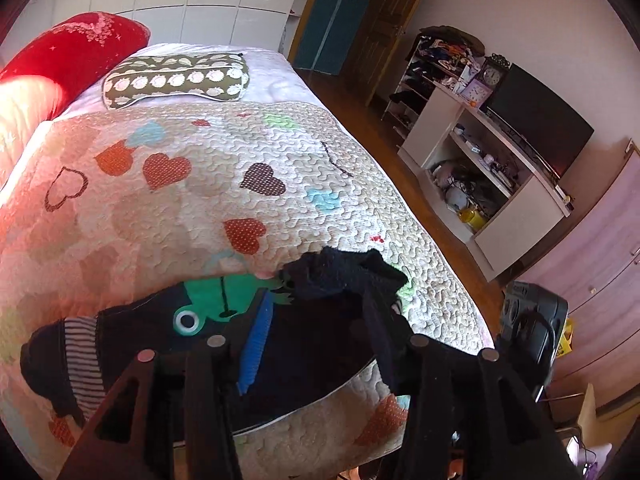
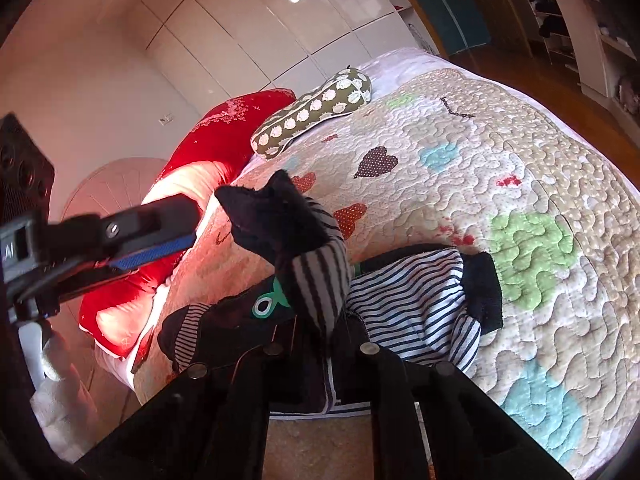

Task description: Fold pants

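A: Left wrist view, left to right. What do you log?

B: Red pillow far left at the head of the bed, green patterned cushion beside it. Heart quilt covers the bed. The pants, dark with striped cuffs and a green frog patch, lie on the near edge of the quilt.

A: Left gripper?

B: Jaws spread apart, with a blue pad on the inner face of the left finger. A dark fold of the pants is raised between the fingers and drapes against the right one. I cannot tell whether it is pinched or only resting there.

A: Further right?

B: White shelf unit with a television on top, across the wooden floor.

A: Right wrist view?

B: At far left the other gripper comes in sideways, blue pad showing. Centre: right gripper clamps a pant leg; the striped cuff stands up out of its fingers, with a dark end on top. To the right, striped lining and a dark band lie on the quilt.
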Action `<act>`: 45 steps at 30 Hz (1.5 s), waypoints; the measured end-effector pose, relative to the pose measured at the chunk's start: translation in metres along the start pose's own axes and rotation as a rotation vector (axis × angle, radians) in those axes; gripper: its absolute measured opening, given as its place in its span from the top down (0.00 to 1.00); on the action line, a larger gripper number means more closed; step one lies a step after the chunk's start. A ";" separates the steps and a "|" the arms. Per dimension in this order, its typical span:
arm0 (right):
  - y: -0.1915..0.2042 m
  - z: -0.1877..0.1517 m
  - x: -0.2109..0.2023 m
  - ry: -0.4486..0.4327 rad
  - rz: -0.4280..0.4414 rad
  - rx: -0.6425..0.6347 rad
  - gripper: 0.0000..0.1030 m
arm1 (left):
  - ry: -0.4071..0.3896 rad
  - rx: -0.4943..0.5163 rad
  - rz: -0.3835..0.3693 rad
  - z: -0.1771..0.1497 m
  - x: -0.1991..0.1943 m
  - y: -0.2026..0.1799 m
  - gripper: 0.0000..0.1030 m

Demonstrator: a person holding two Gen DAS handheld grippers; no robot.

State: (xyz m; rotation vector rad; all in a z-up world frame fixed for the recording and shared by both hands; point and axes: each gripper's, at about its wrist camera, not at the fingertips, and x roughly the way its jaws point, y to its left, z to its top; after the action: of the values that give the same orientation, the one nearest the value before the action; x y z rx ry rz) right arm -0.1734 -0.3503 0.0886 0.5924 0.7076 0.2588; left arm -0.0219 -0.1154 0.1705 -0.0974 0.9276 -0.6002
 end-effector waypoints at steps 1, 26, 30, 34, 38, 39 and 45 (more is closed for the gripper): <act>-0.004 0.006 0.000 -0.004 -0.005 0.012 0.92 | -0.016 -0.043 -0.010 -0.013 -0.013 0.015 0.42; 0.039 0.045 -0.028 -0.052 0.045 0.093 0.96 | 0.039 -0.574 -0.404 -0.130 0.032 0.114 0.34; 0.036 0.040 -0.034 -0.056 0.046 0.100 0.96 | -0.017 -0.634 -0.311 -0.125 0.026 0.145 0.34; 0.022 0.030 -0.039 -0.052 0.064 0.137 0.96 | -0.052 -0.723 -0.212 -0.128 0.016 0.182 0.34; -0.003 0.016 -0.033 -0.026 0.085 0.229 0.96 | -0.054 -0.726 -0.164 -0.123 0.010 0.197 0.81; -0.010 0.013 -0.031 -0.015 0.098 0.260 0.96 | -0.053 -0.715 -0.145 -0.120 0.009 0.197 0.87; -0.038 0.015 -0.018 0.017 0.175 0.405 0.96 | -0.086 -0.669 -0.100 -0.086 0.002 0.199 0.91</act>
State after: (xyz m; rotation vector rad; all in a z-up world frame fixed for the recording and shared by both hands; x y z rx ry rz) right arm -0.1754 -0.3945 0.0848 1.0418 0.7307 0.2845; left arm 0.0008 0.0639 0.0511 -0.7667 1.0131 -0.3530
